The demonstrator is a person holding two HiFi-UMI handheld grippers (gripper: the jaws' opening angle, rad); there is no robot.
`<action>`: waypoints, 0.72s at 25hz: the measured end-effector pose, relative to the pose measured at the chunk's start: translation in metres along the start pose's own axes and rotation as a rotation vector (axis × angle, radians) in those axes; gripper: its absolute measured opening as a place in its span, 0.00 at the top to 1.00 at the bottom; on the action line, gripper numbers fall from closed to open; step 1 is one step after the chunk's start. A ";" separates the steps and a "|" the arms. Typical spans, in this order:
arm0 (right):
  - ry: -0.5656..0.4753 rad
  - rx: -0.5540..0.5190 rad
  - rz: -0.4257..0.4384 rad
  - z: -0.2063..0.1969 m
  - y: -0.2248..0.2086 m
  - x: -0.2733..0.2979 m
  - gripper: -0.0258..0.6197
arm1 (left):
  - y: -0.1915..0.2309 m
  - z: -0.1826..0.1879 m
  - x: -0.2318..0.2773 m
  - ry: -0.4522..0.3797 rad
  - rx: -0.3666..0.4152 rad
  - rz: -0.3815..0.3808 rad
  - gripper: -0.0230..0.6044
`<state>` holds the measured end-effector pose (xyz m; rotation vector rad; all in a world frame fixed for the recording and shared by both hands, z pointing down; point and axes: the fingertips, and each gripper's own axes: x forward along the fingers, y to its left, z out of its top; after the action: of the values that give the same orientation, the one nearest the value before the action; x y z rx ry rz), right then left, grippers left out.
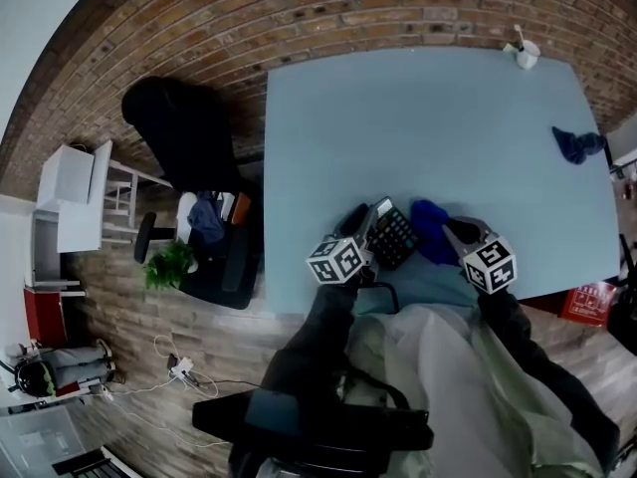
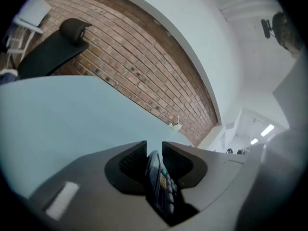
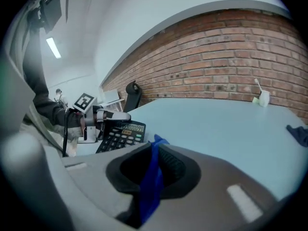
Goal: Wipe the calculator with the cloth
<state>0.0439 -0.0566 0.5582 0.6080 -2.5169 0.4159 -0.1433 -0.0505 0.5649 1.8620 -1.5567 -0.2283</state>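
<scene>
Blue cloth is pinched in the right claw, whose jaws stand narrow on a thin fold of it. The rest bunches just beside the calculator, on the side away from the left claw. The left claw is closed on the calculator's edge, a pad against each face. In the right gripper view it grips near the display end, with the key face tilted up towards the cloth. The calculator sits over the pale blue worktop, close to the person's body.

The step in hand looks like the first pass of the wipe, with cloth and keys near each other but not clearly touching.

- **Cloth:** only a thin fold is gripped, so the loose bunch should do the wiping, not the claw tips.
- **Stroke:** draw the cloth from the display end along the keys in one direction.
- **Pressure:** keep it light. Too hard a push would likely swing the calculator about the left claw's grip, or press the keys.
- **Left claw:** hold it steady and tilt the face a little more towards the cloth rather than chase it.

A dark cloth and a white cup lie well apart from the calculator and are no hindrance.
</scene>
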 end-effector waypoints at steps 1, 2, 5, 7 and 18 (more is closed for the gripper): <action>-0.002 0.012 -0.008 -0.001 -0.002 -0.001 0.90 | 0.000 -0.002 0.000 0.032 0.057 0.005 0.78; -0.004 0.023 -0.015 -0.002 -0.004 -0.002 0.88 | -0.001 -0.003 -0.001 0.062 0.113 0.009 0.77; -0.020 0.055 -0.033 -0.003 -0.006 -0.005 0.87 | -0.001 -0.002 -0.002 0.109 0.279 0.043 0.77; -0.030 0.055 -0.040 -0.002 -0.005 -0.005 0.86 | 0.000 0.009 -0.005 0.091 0.424 0.095 0.77; -0.046 0.065 0.018 -0.014 0.013 -0.005 0.86 | 0.003 0.068 -0.050 -0.200 0.363 0.186 0.91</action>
<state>0.0467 -0.0378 0.5648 0.6271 -2.5624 0.4971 -0.1953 -0.0314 0.5019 1.9948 -2.0055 -0.0494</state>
